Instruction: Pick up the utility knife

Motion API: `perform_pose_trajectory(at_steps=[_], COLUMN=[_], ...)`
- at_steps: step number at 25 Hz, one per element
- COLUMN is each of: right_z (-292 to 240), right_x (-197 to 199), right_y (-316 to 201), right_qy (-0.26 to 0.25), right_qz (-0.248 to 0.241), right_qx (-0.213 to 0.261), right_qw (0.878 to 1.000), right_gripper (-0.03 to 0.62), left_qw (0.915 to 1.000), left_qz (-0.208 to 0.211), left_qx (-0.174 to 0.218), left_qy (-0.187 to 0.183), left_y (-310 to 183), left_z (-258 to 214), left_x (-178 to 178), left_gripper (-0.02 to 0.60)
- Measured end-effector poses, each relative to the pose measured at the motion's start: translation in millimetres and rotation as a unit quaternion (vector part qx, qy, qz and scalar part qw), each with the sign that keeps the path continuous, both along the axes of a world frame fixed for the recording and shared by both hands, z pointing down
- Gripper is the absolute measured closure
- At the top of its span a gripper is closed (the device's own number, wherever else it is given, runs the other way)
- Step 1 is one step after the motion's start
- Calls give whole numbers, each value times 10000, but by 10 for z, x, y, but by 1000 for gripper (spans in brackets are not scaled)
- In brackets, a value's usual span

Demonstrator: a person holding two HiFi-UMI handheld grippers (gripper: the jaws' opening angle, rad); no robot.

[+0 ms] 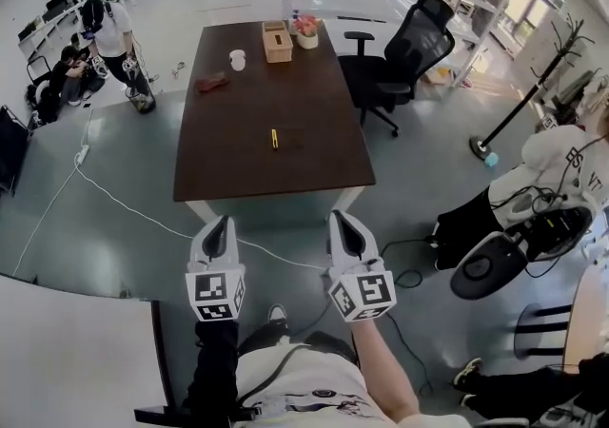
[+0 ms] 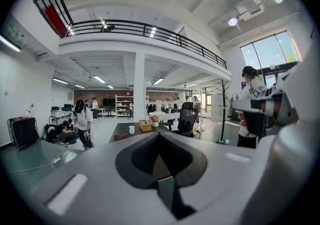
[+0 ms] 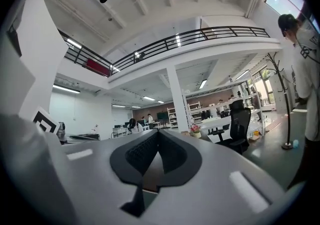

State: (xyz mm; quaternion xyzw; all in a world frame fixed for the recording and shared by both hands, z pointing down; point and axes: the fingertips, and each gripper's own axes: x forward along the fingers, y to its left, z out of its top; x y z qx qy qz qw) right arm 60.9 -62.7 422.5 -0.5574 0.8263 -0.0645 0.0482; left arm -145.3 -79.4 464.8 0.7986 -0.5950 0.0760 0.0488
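The left gripper (image 1: pixel 221 224) and right gripper (image 1: pixel 342 221) hang short of the near edge of the dark surface (image 1: pixel 238 155), fingers together on nothing, while the yellow utility knife (image 1: pixel 274 139) lies mid-surface, well apart. Arriving shut, they would likely shove the knife aside; open floor (image 1: pixel 271 219) lies ahead, an office chair (image 1: pixel 404 50) crowding the right side

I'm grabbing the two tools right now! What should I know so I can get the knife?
Left tool: shut, empty, held over the floor short of the table's near edge.
Right tool: shut, empty, level with the left one.
Utility knife: yellow, lying near the middle of the dark table, untouched.
Done: nothing picked up yet.
Left: step closer, open one tool, close it on the knife, lift.
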Motion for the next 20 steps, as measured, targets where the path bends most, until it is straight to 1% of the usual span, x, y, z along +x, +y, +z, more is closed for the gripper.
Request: perform_pose_trajectory(at_steps=[6,11,15,20], right_z=[88,183,286,311], right_x=[-14,-17,-26,-73], right_y=[-372,-747,-1276,-1988], right_qy=[97,78,-2,-127], right_qz=[178,149,15,-301], right_qx=[-190,-325,-392,-388], right_qw=[9996,9993,9992,9987], right_gripper=[592,592,592,592], left_qw=[9997,9993,9995,9996], left_qz=[113,101,59,-191], left_qx=[-184,-317,-314,-223], left_qy=[127,145,62,-7], left_y=[-429,-788,-1259,-1934], left_z=[132,244,245,141], left_x=[-82,-61,-49,-92], left_gripper=[582,583,582,583])
